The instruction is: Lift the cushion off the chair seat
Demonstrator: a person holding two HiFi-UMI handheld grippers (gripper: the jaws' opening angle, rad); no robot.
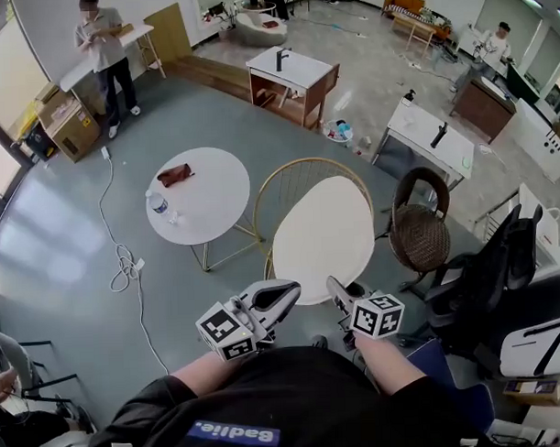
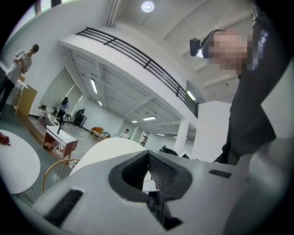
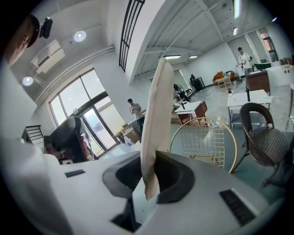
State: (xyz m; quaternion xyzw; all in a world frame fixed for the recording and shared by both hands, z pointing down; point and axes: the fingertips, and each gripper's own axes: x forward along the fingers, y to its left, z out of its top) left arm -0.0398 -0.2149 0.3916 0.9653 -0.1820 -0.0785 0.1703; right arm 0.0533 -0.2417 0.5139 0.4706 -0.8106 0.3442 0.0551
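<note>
The round white cushion [image 1: 324,237] is held up, tilted, in front of the gold wire chair [image 1: 297,185]. My right gripper [image 1: 340,294] is shut on the cushion's lower edge. In the right gripper view the cushion [image 3: 155,119] stands edge-on, pinched between the dark pads [image 3: 177,176], with the wire chair back [image 3: 204,140] behind it. My left gripper [image 1: 281,296] meets the lower left edge of the cushion. In the left gripper view the cushion [image 2: 108,149] rises behind the left jaw, the pads [image 2: 161,172] are closed together, and a white sliver shows between them.
A round white table [image 1: 201,195] with a bottle [image 1: 158,204] and a brown item [image 1: 175,174] stands left of the chair. A brown wicker chair [image 1: 419,227] and a black office chair [image 1: 502,265] stand to the right. A cable [image 1: 125,260] trails over the floor, and a person [image 1: 104,50] stands far left.
</note>
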